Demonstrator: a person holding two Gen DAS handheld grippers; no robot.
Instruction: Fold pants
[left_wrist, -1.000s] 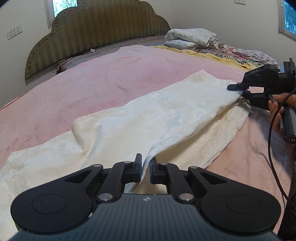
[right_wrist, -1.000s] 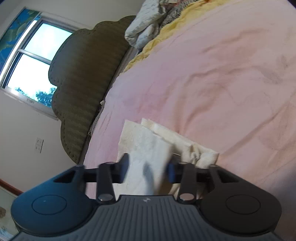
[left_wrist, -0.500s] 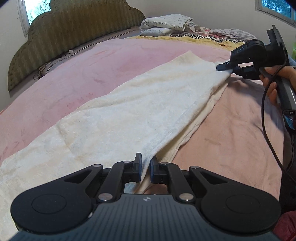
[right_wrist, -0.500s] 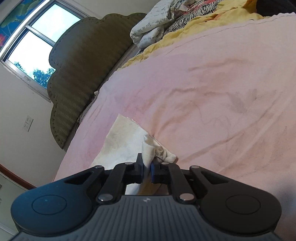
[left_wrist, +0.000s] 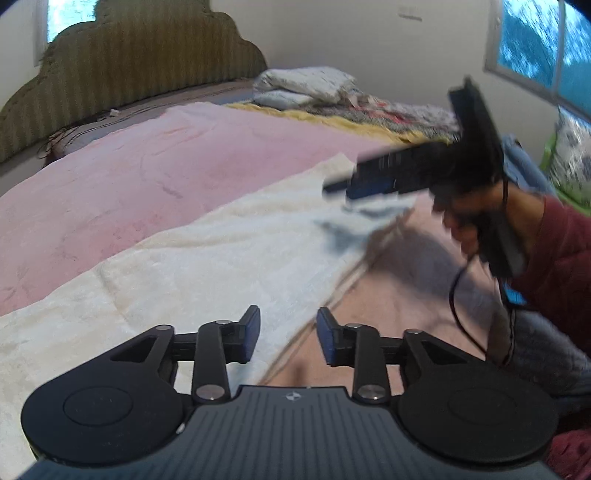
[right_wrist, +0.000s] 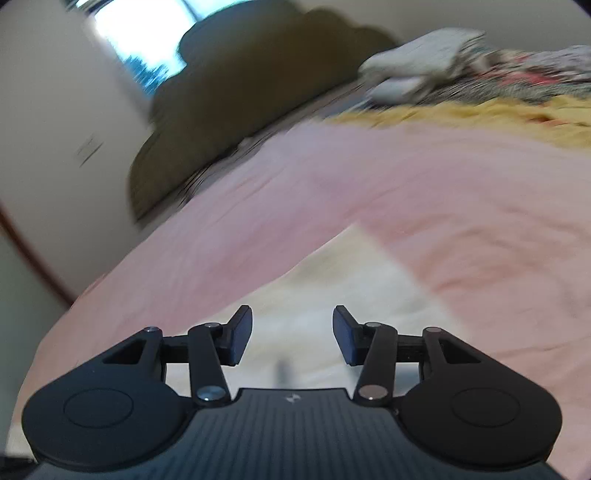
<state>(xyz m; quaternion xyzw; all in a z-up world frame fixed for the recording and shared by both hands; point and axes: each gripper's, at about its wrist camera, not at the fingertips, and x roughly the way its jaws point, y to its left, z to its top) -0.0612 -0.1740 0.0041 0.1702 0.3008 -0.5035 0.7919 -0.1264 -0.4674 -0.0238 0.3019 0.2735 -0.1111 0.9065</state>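
Note:
The cream-white pants (left_wrist: 207, 258) lie folded lengthwise on the pink bed cover (left_wrist: 155, 173), running from the near left to the far right. My left gripper (left_wrist: 288, 338) is open and empty just above their near edge. My right gripper (right_wrist: 292, 338) is open and empty over the pants' far end (right_wrist: 343, 280). It also shows blurred in the left wrist view (left_wrist: 343, 190), above the pants' far end, held by a hand.
An olive headboard (left_wrist: 122, 74) stands at the back. Folded bedding and patterned blankets (left_wrist: 332, 92) are piled at the bed's far right. The person's red sleeve (left_wrist: 557, 258) and a black cable (left_wrist: 458, 306) are at the right.
Both grippers have opened and let go of the pants, which now lie flat. The right gripper has lifted and swung, so both views are blurred.

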